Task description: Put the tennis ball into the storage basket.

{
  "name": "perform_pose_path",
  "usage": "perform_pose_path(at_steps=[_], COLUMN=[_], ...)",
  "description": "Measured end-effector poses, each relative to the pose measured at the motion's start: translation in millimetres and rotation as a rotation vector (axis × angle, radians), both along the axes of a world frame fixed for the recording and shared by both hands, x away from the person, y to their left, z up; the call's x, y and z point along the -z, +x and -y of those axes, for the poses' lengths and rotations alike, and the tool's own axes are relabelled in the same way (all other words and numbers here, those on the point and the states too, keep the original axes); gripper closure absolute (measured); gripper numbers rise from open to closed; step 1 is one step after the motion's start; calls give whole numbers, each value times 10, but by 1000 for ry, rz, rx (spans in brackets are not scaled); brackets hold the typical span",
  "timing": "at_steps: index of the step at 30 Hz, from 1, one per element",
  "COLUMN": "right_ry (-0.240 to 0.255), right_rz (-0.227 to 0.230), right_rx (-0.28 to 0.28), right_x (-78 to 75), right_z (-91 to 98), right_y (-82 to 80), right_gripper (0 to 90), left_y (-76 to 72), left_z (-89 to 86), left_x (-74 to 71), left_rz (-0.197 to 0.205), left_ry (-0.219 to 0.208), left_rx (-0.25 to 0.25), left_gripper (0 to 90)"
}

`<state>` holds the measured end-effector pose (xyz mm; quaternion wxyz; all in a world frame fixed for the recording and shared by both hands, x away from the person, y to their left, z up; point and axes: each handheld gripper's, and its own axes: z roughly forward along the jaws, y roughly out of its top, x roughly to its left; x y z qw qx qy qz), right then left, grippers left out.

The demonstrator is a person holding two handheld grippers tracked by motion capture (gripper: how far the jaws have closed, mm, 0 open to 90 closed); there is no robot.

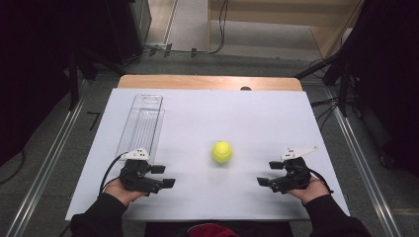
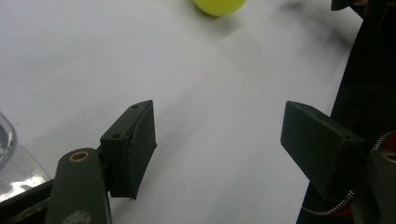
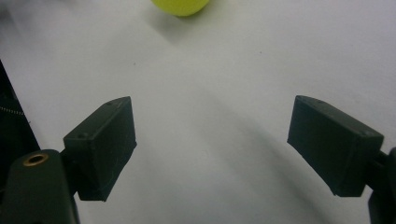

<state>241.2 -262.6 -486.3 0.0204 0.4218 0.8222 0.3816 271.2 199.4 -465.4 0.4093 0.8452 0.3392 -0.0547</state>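
A yellow-green tennis ball (image 1: 222, 151) rests on the white table sheet (image 1: 257, 118), a little nearer than its middle. My left gripper (image 1: 163, 176) lies low over the sheet at the near left, jaws apart and nothing between them. My right gripper (image 1: 269, 173) mirrors it at the near right, also open and empty. Both point inward, toward the ball, which sits between and slightly beyond them. In the left gripper view the ball (image 2: 219, 5) is at the top edge beyond the gripper (image 2: 217, 140). The right gripper view has the ball (image 3: 180, 5) likewise far ahead of the gripper (image 3: 212, 144).
A long clear plastic tray (image 1: 143, 123) lies lengthwise on the sheet's left side, just beyond my left gripper; its corner (image 2: 7, 140) shows in the left gripper view. The wooden table edge (image 1: 207, 82) runs along the far side. Dark stands and cables surround the table.
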Motion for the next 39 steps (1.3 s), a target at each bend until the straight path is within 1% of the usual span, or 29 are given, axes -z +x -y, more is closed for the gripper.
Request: perform_pose_path(at_steps=[2, 5, 7, 12, 13, 15, 16, 19, 20, 27, 31, 32, 34, 35, 36, 37, 38, 39], right_ry=[-1, 4, 5, 1, 1, 1, 1, 0, 0, -2, -3, -4, -4, -4, -4, -4, -3, -3], right_rz=[0, 0, -1, 1, 1, 1, 1, 0, 1, -2, -3, -4, -5, -5, -3, -3, -4, -4], right_rx=[3, 3, 4, 2, 1, 3, 3, 2, 2, 5, 4, 4, 5, 5, 3, 3, 3, 3], right_x=[1, 1, 1, 3, 3, 3, 4, 4, 4, 4, 4, 4, 4, 4, 4, 4, 4, 4], right_z=[0, -1, -1, 0, -1, -1, -2, -2, -2, -5, -6, -6, -7, -7, -8, -8, -8, -8], right_y=[1, 2, 1, 4, 4, 4, 4, 5, 5, 4, 4, 4, 4, 4, 5, 5, 5, 5], right_gripper=[132, 132, 132, 132, 132, 132, 132, 132, 132, 132, 132, 132, 132, 132, 132, 132, 132, 132], left_y=[1, -6, -7, -3, -1, 8, 17, 27, 33, 59, 74, 80, 92, 92, 95, 96, 105, 107], left_z=[15, 53, 66, 115, 122, 131, 147, 163, 187, 248, 281, 287, 299, 299, 310, 326, 359, 373], left_x=[-10, -28, -34, -49, -48, -54, -54, -59, -61, -70, -77, -78, -90, -90, -103, -110, -119, -119], left_rz=[0, 7, 10, 7, 7, 3, 0, -3, -10, -8, 1, 0, 6, 6, 15, 20, 12, 12], left_ry=[-10, 2, 7, 16, 10, 12, 4, 11, 12, 13, 17, 10, -18, -18, -15, -21, -17, -13], left_rx=[-4, -15, -11, -13, -18, -23, -28, -24, -19, -19, -17, -14, 13, 13, 22, 23, 33, 40], left_gripper=[274, 274, 274, 273, 273, 272, 272, 271, 271, 256, 252, 233, 173, 130, 102, 102, 25, 14])
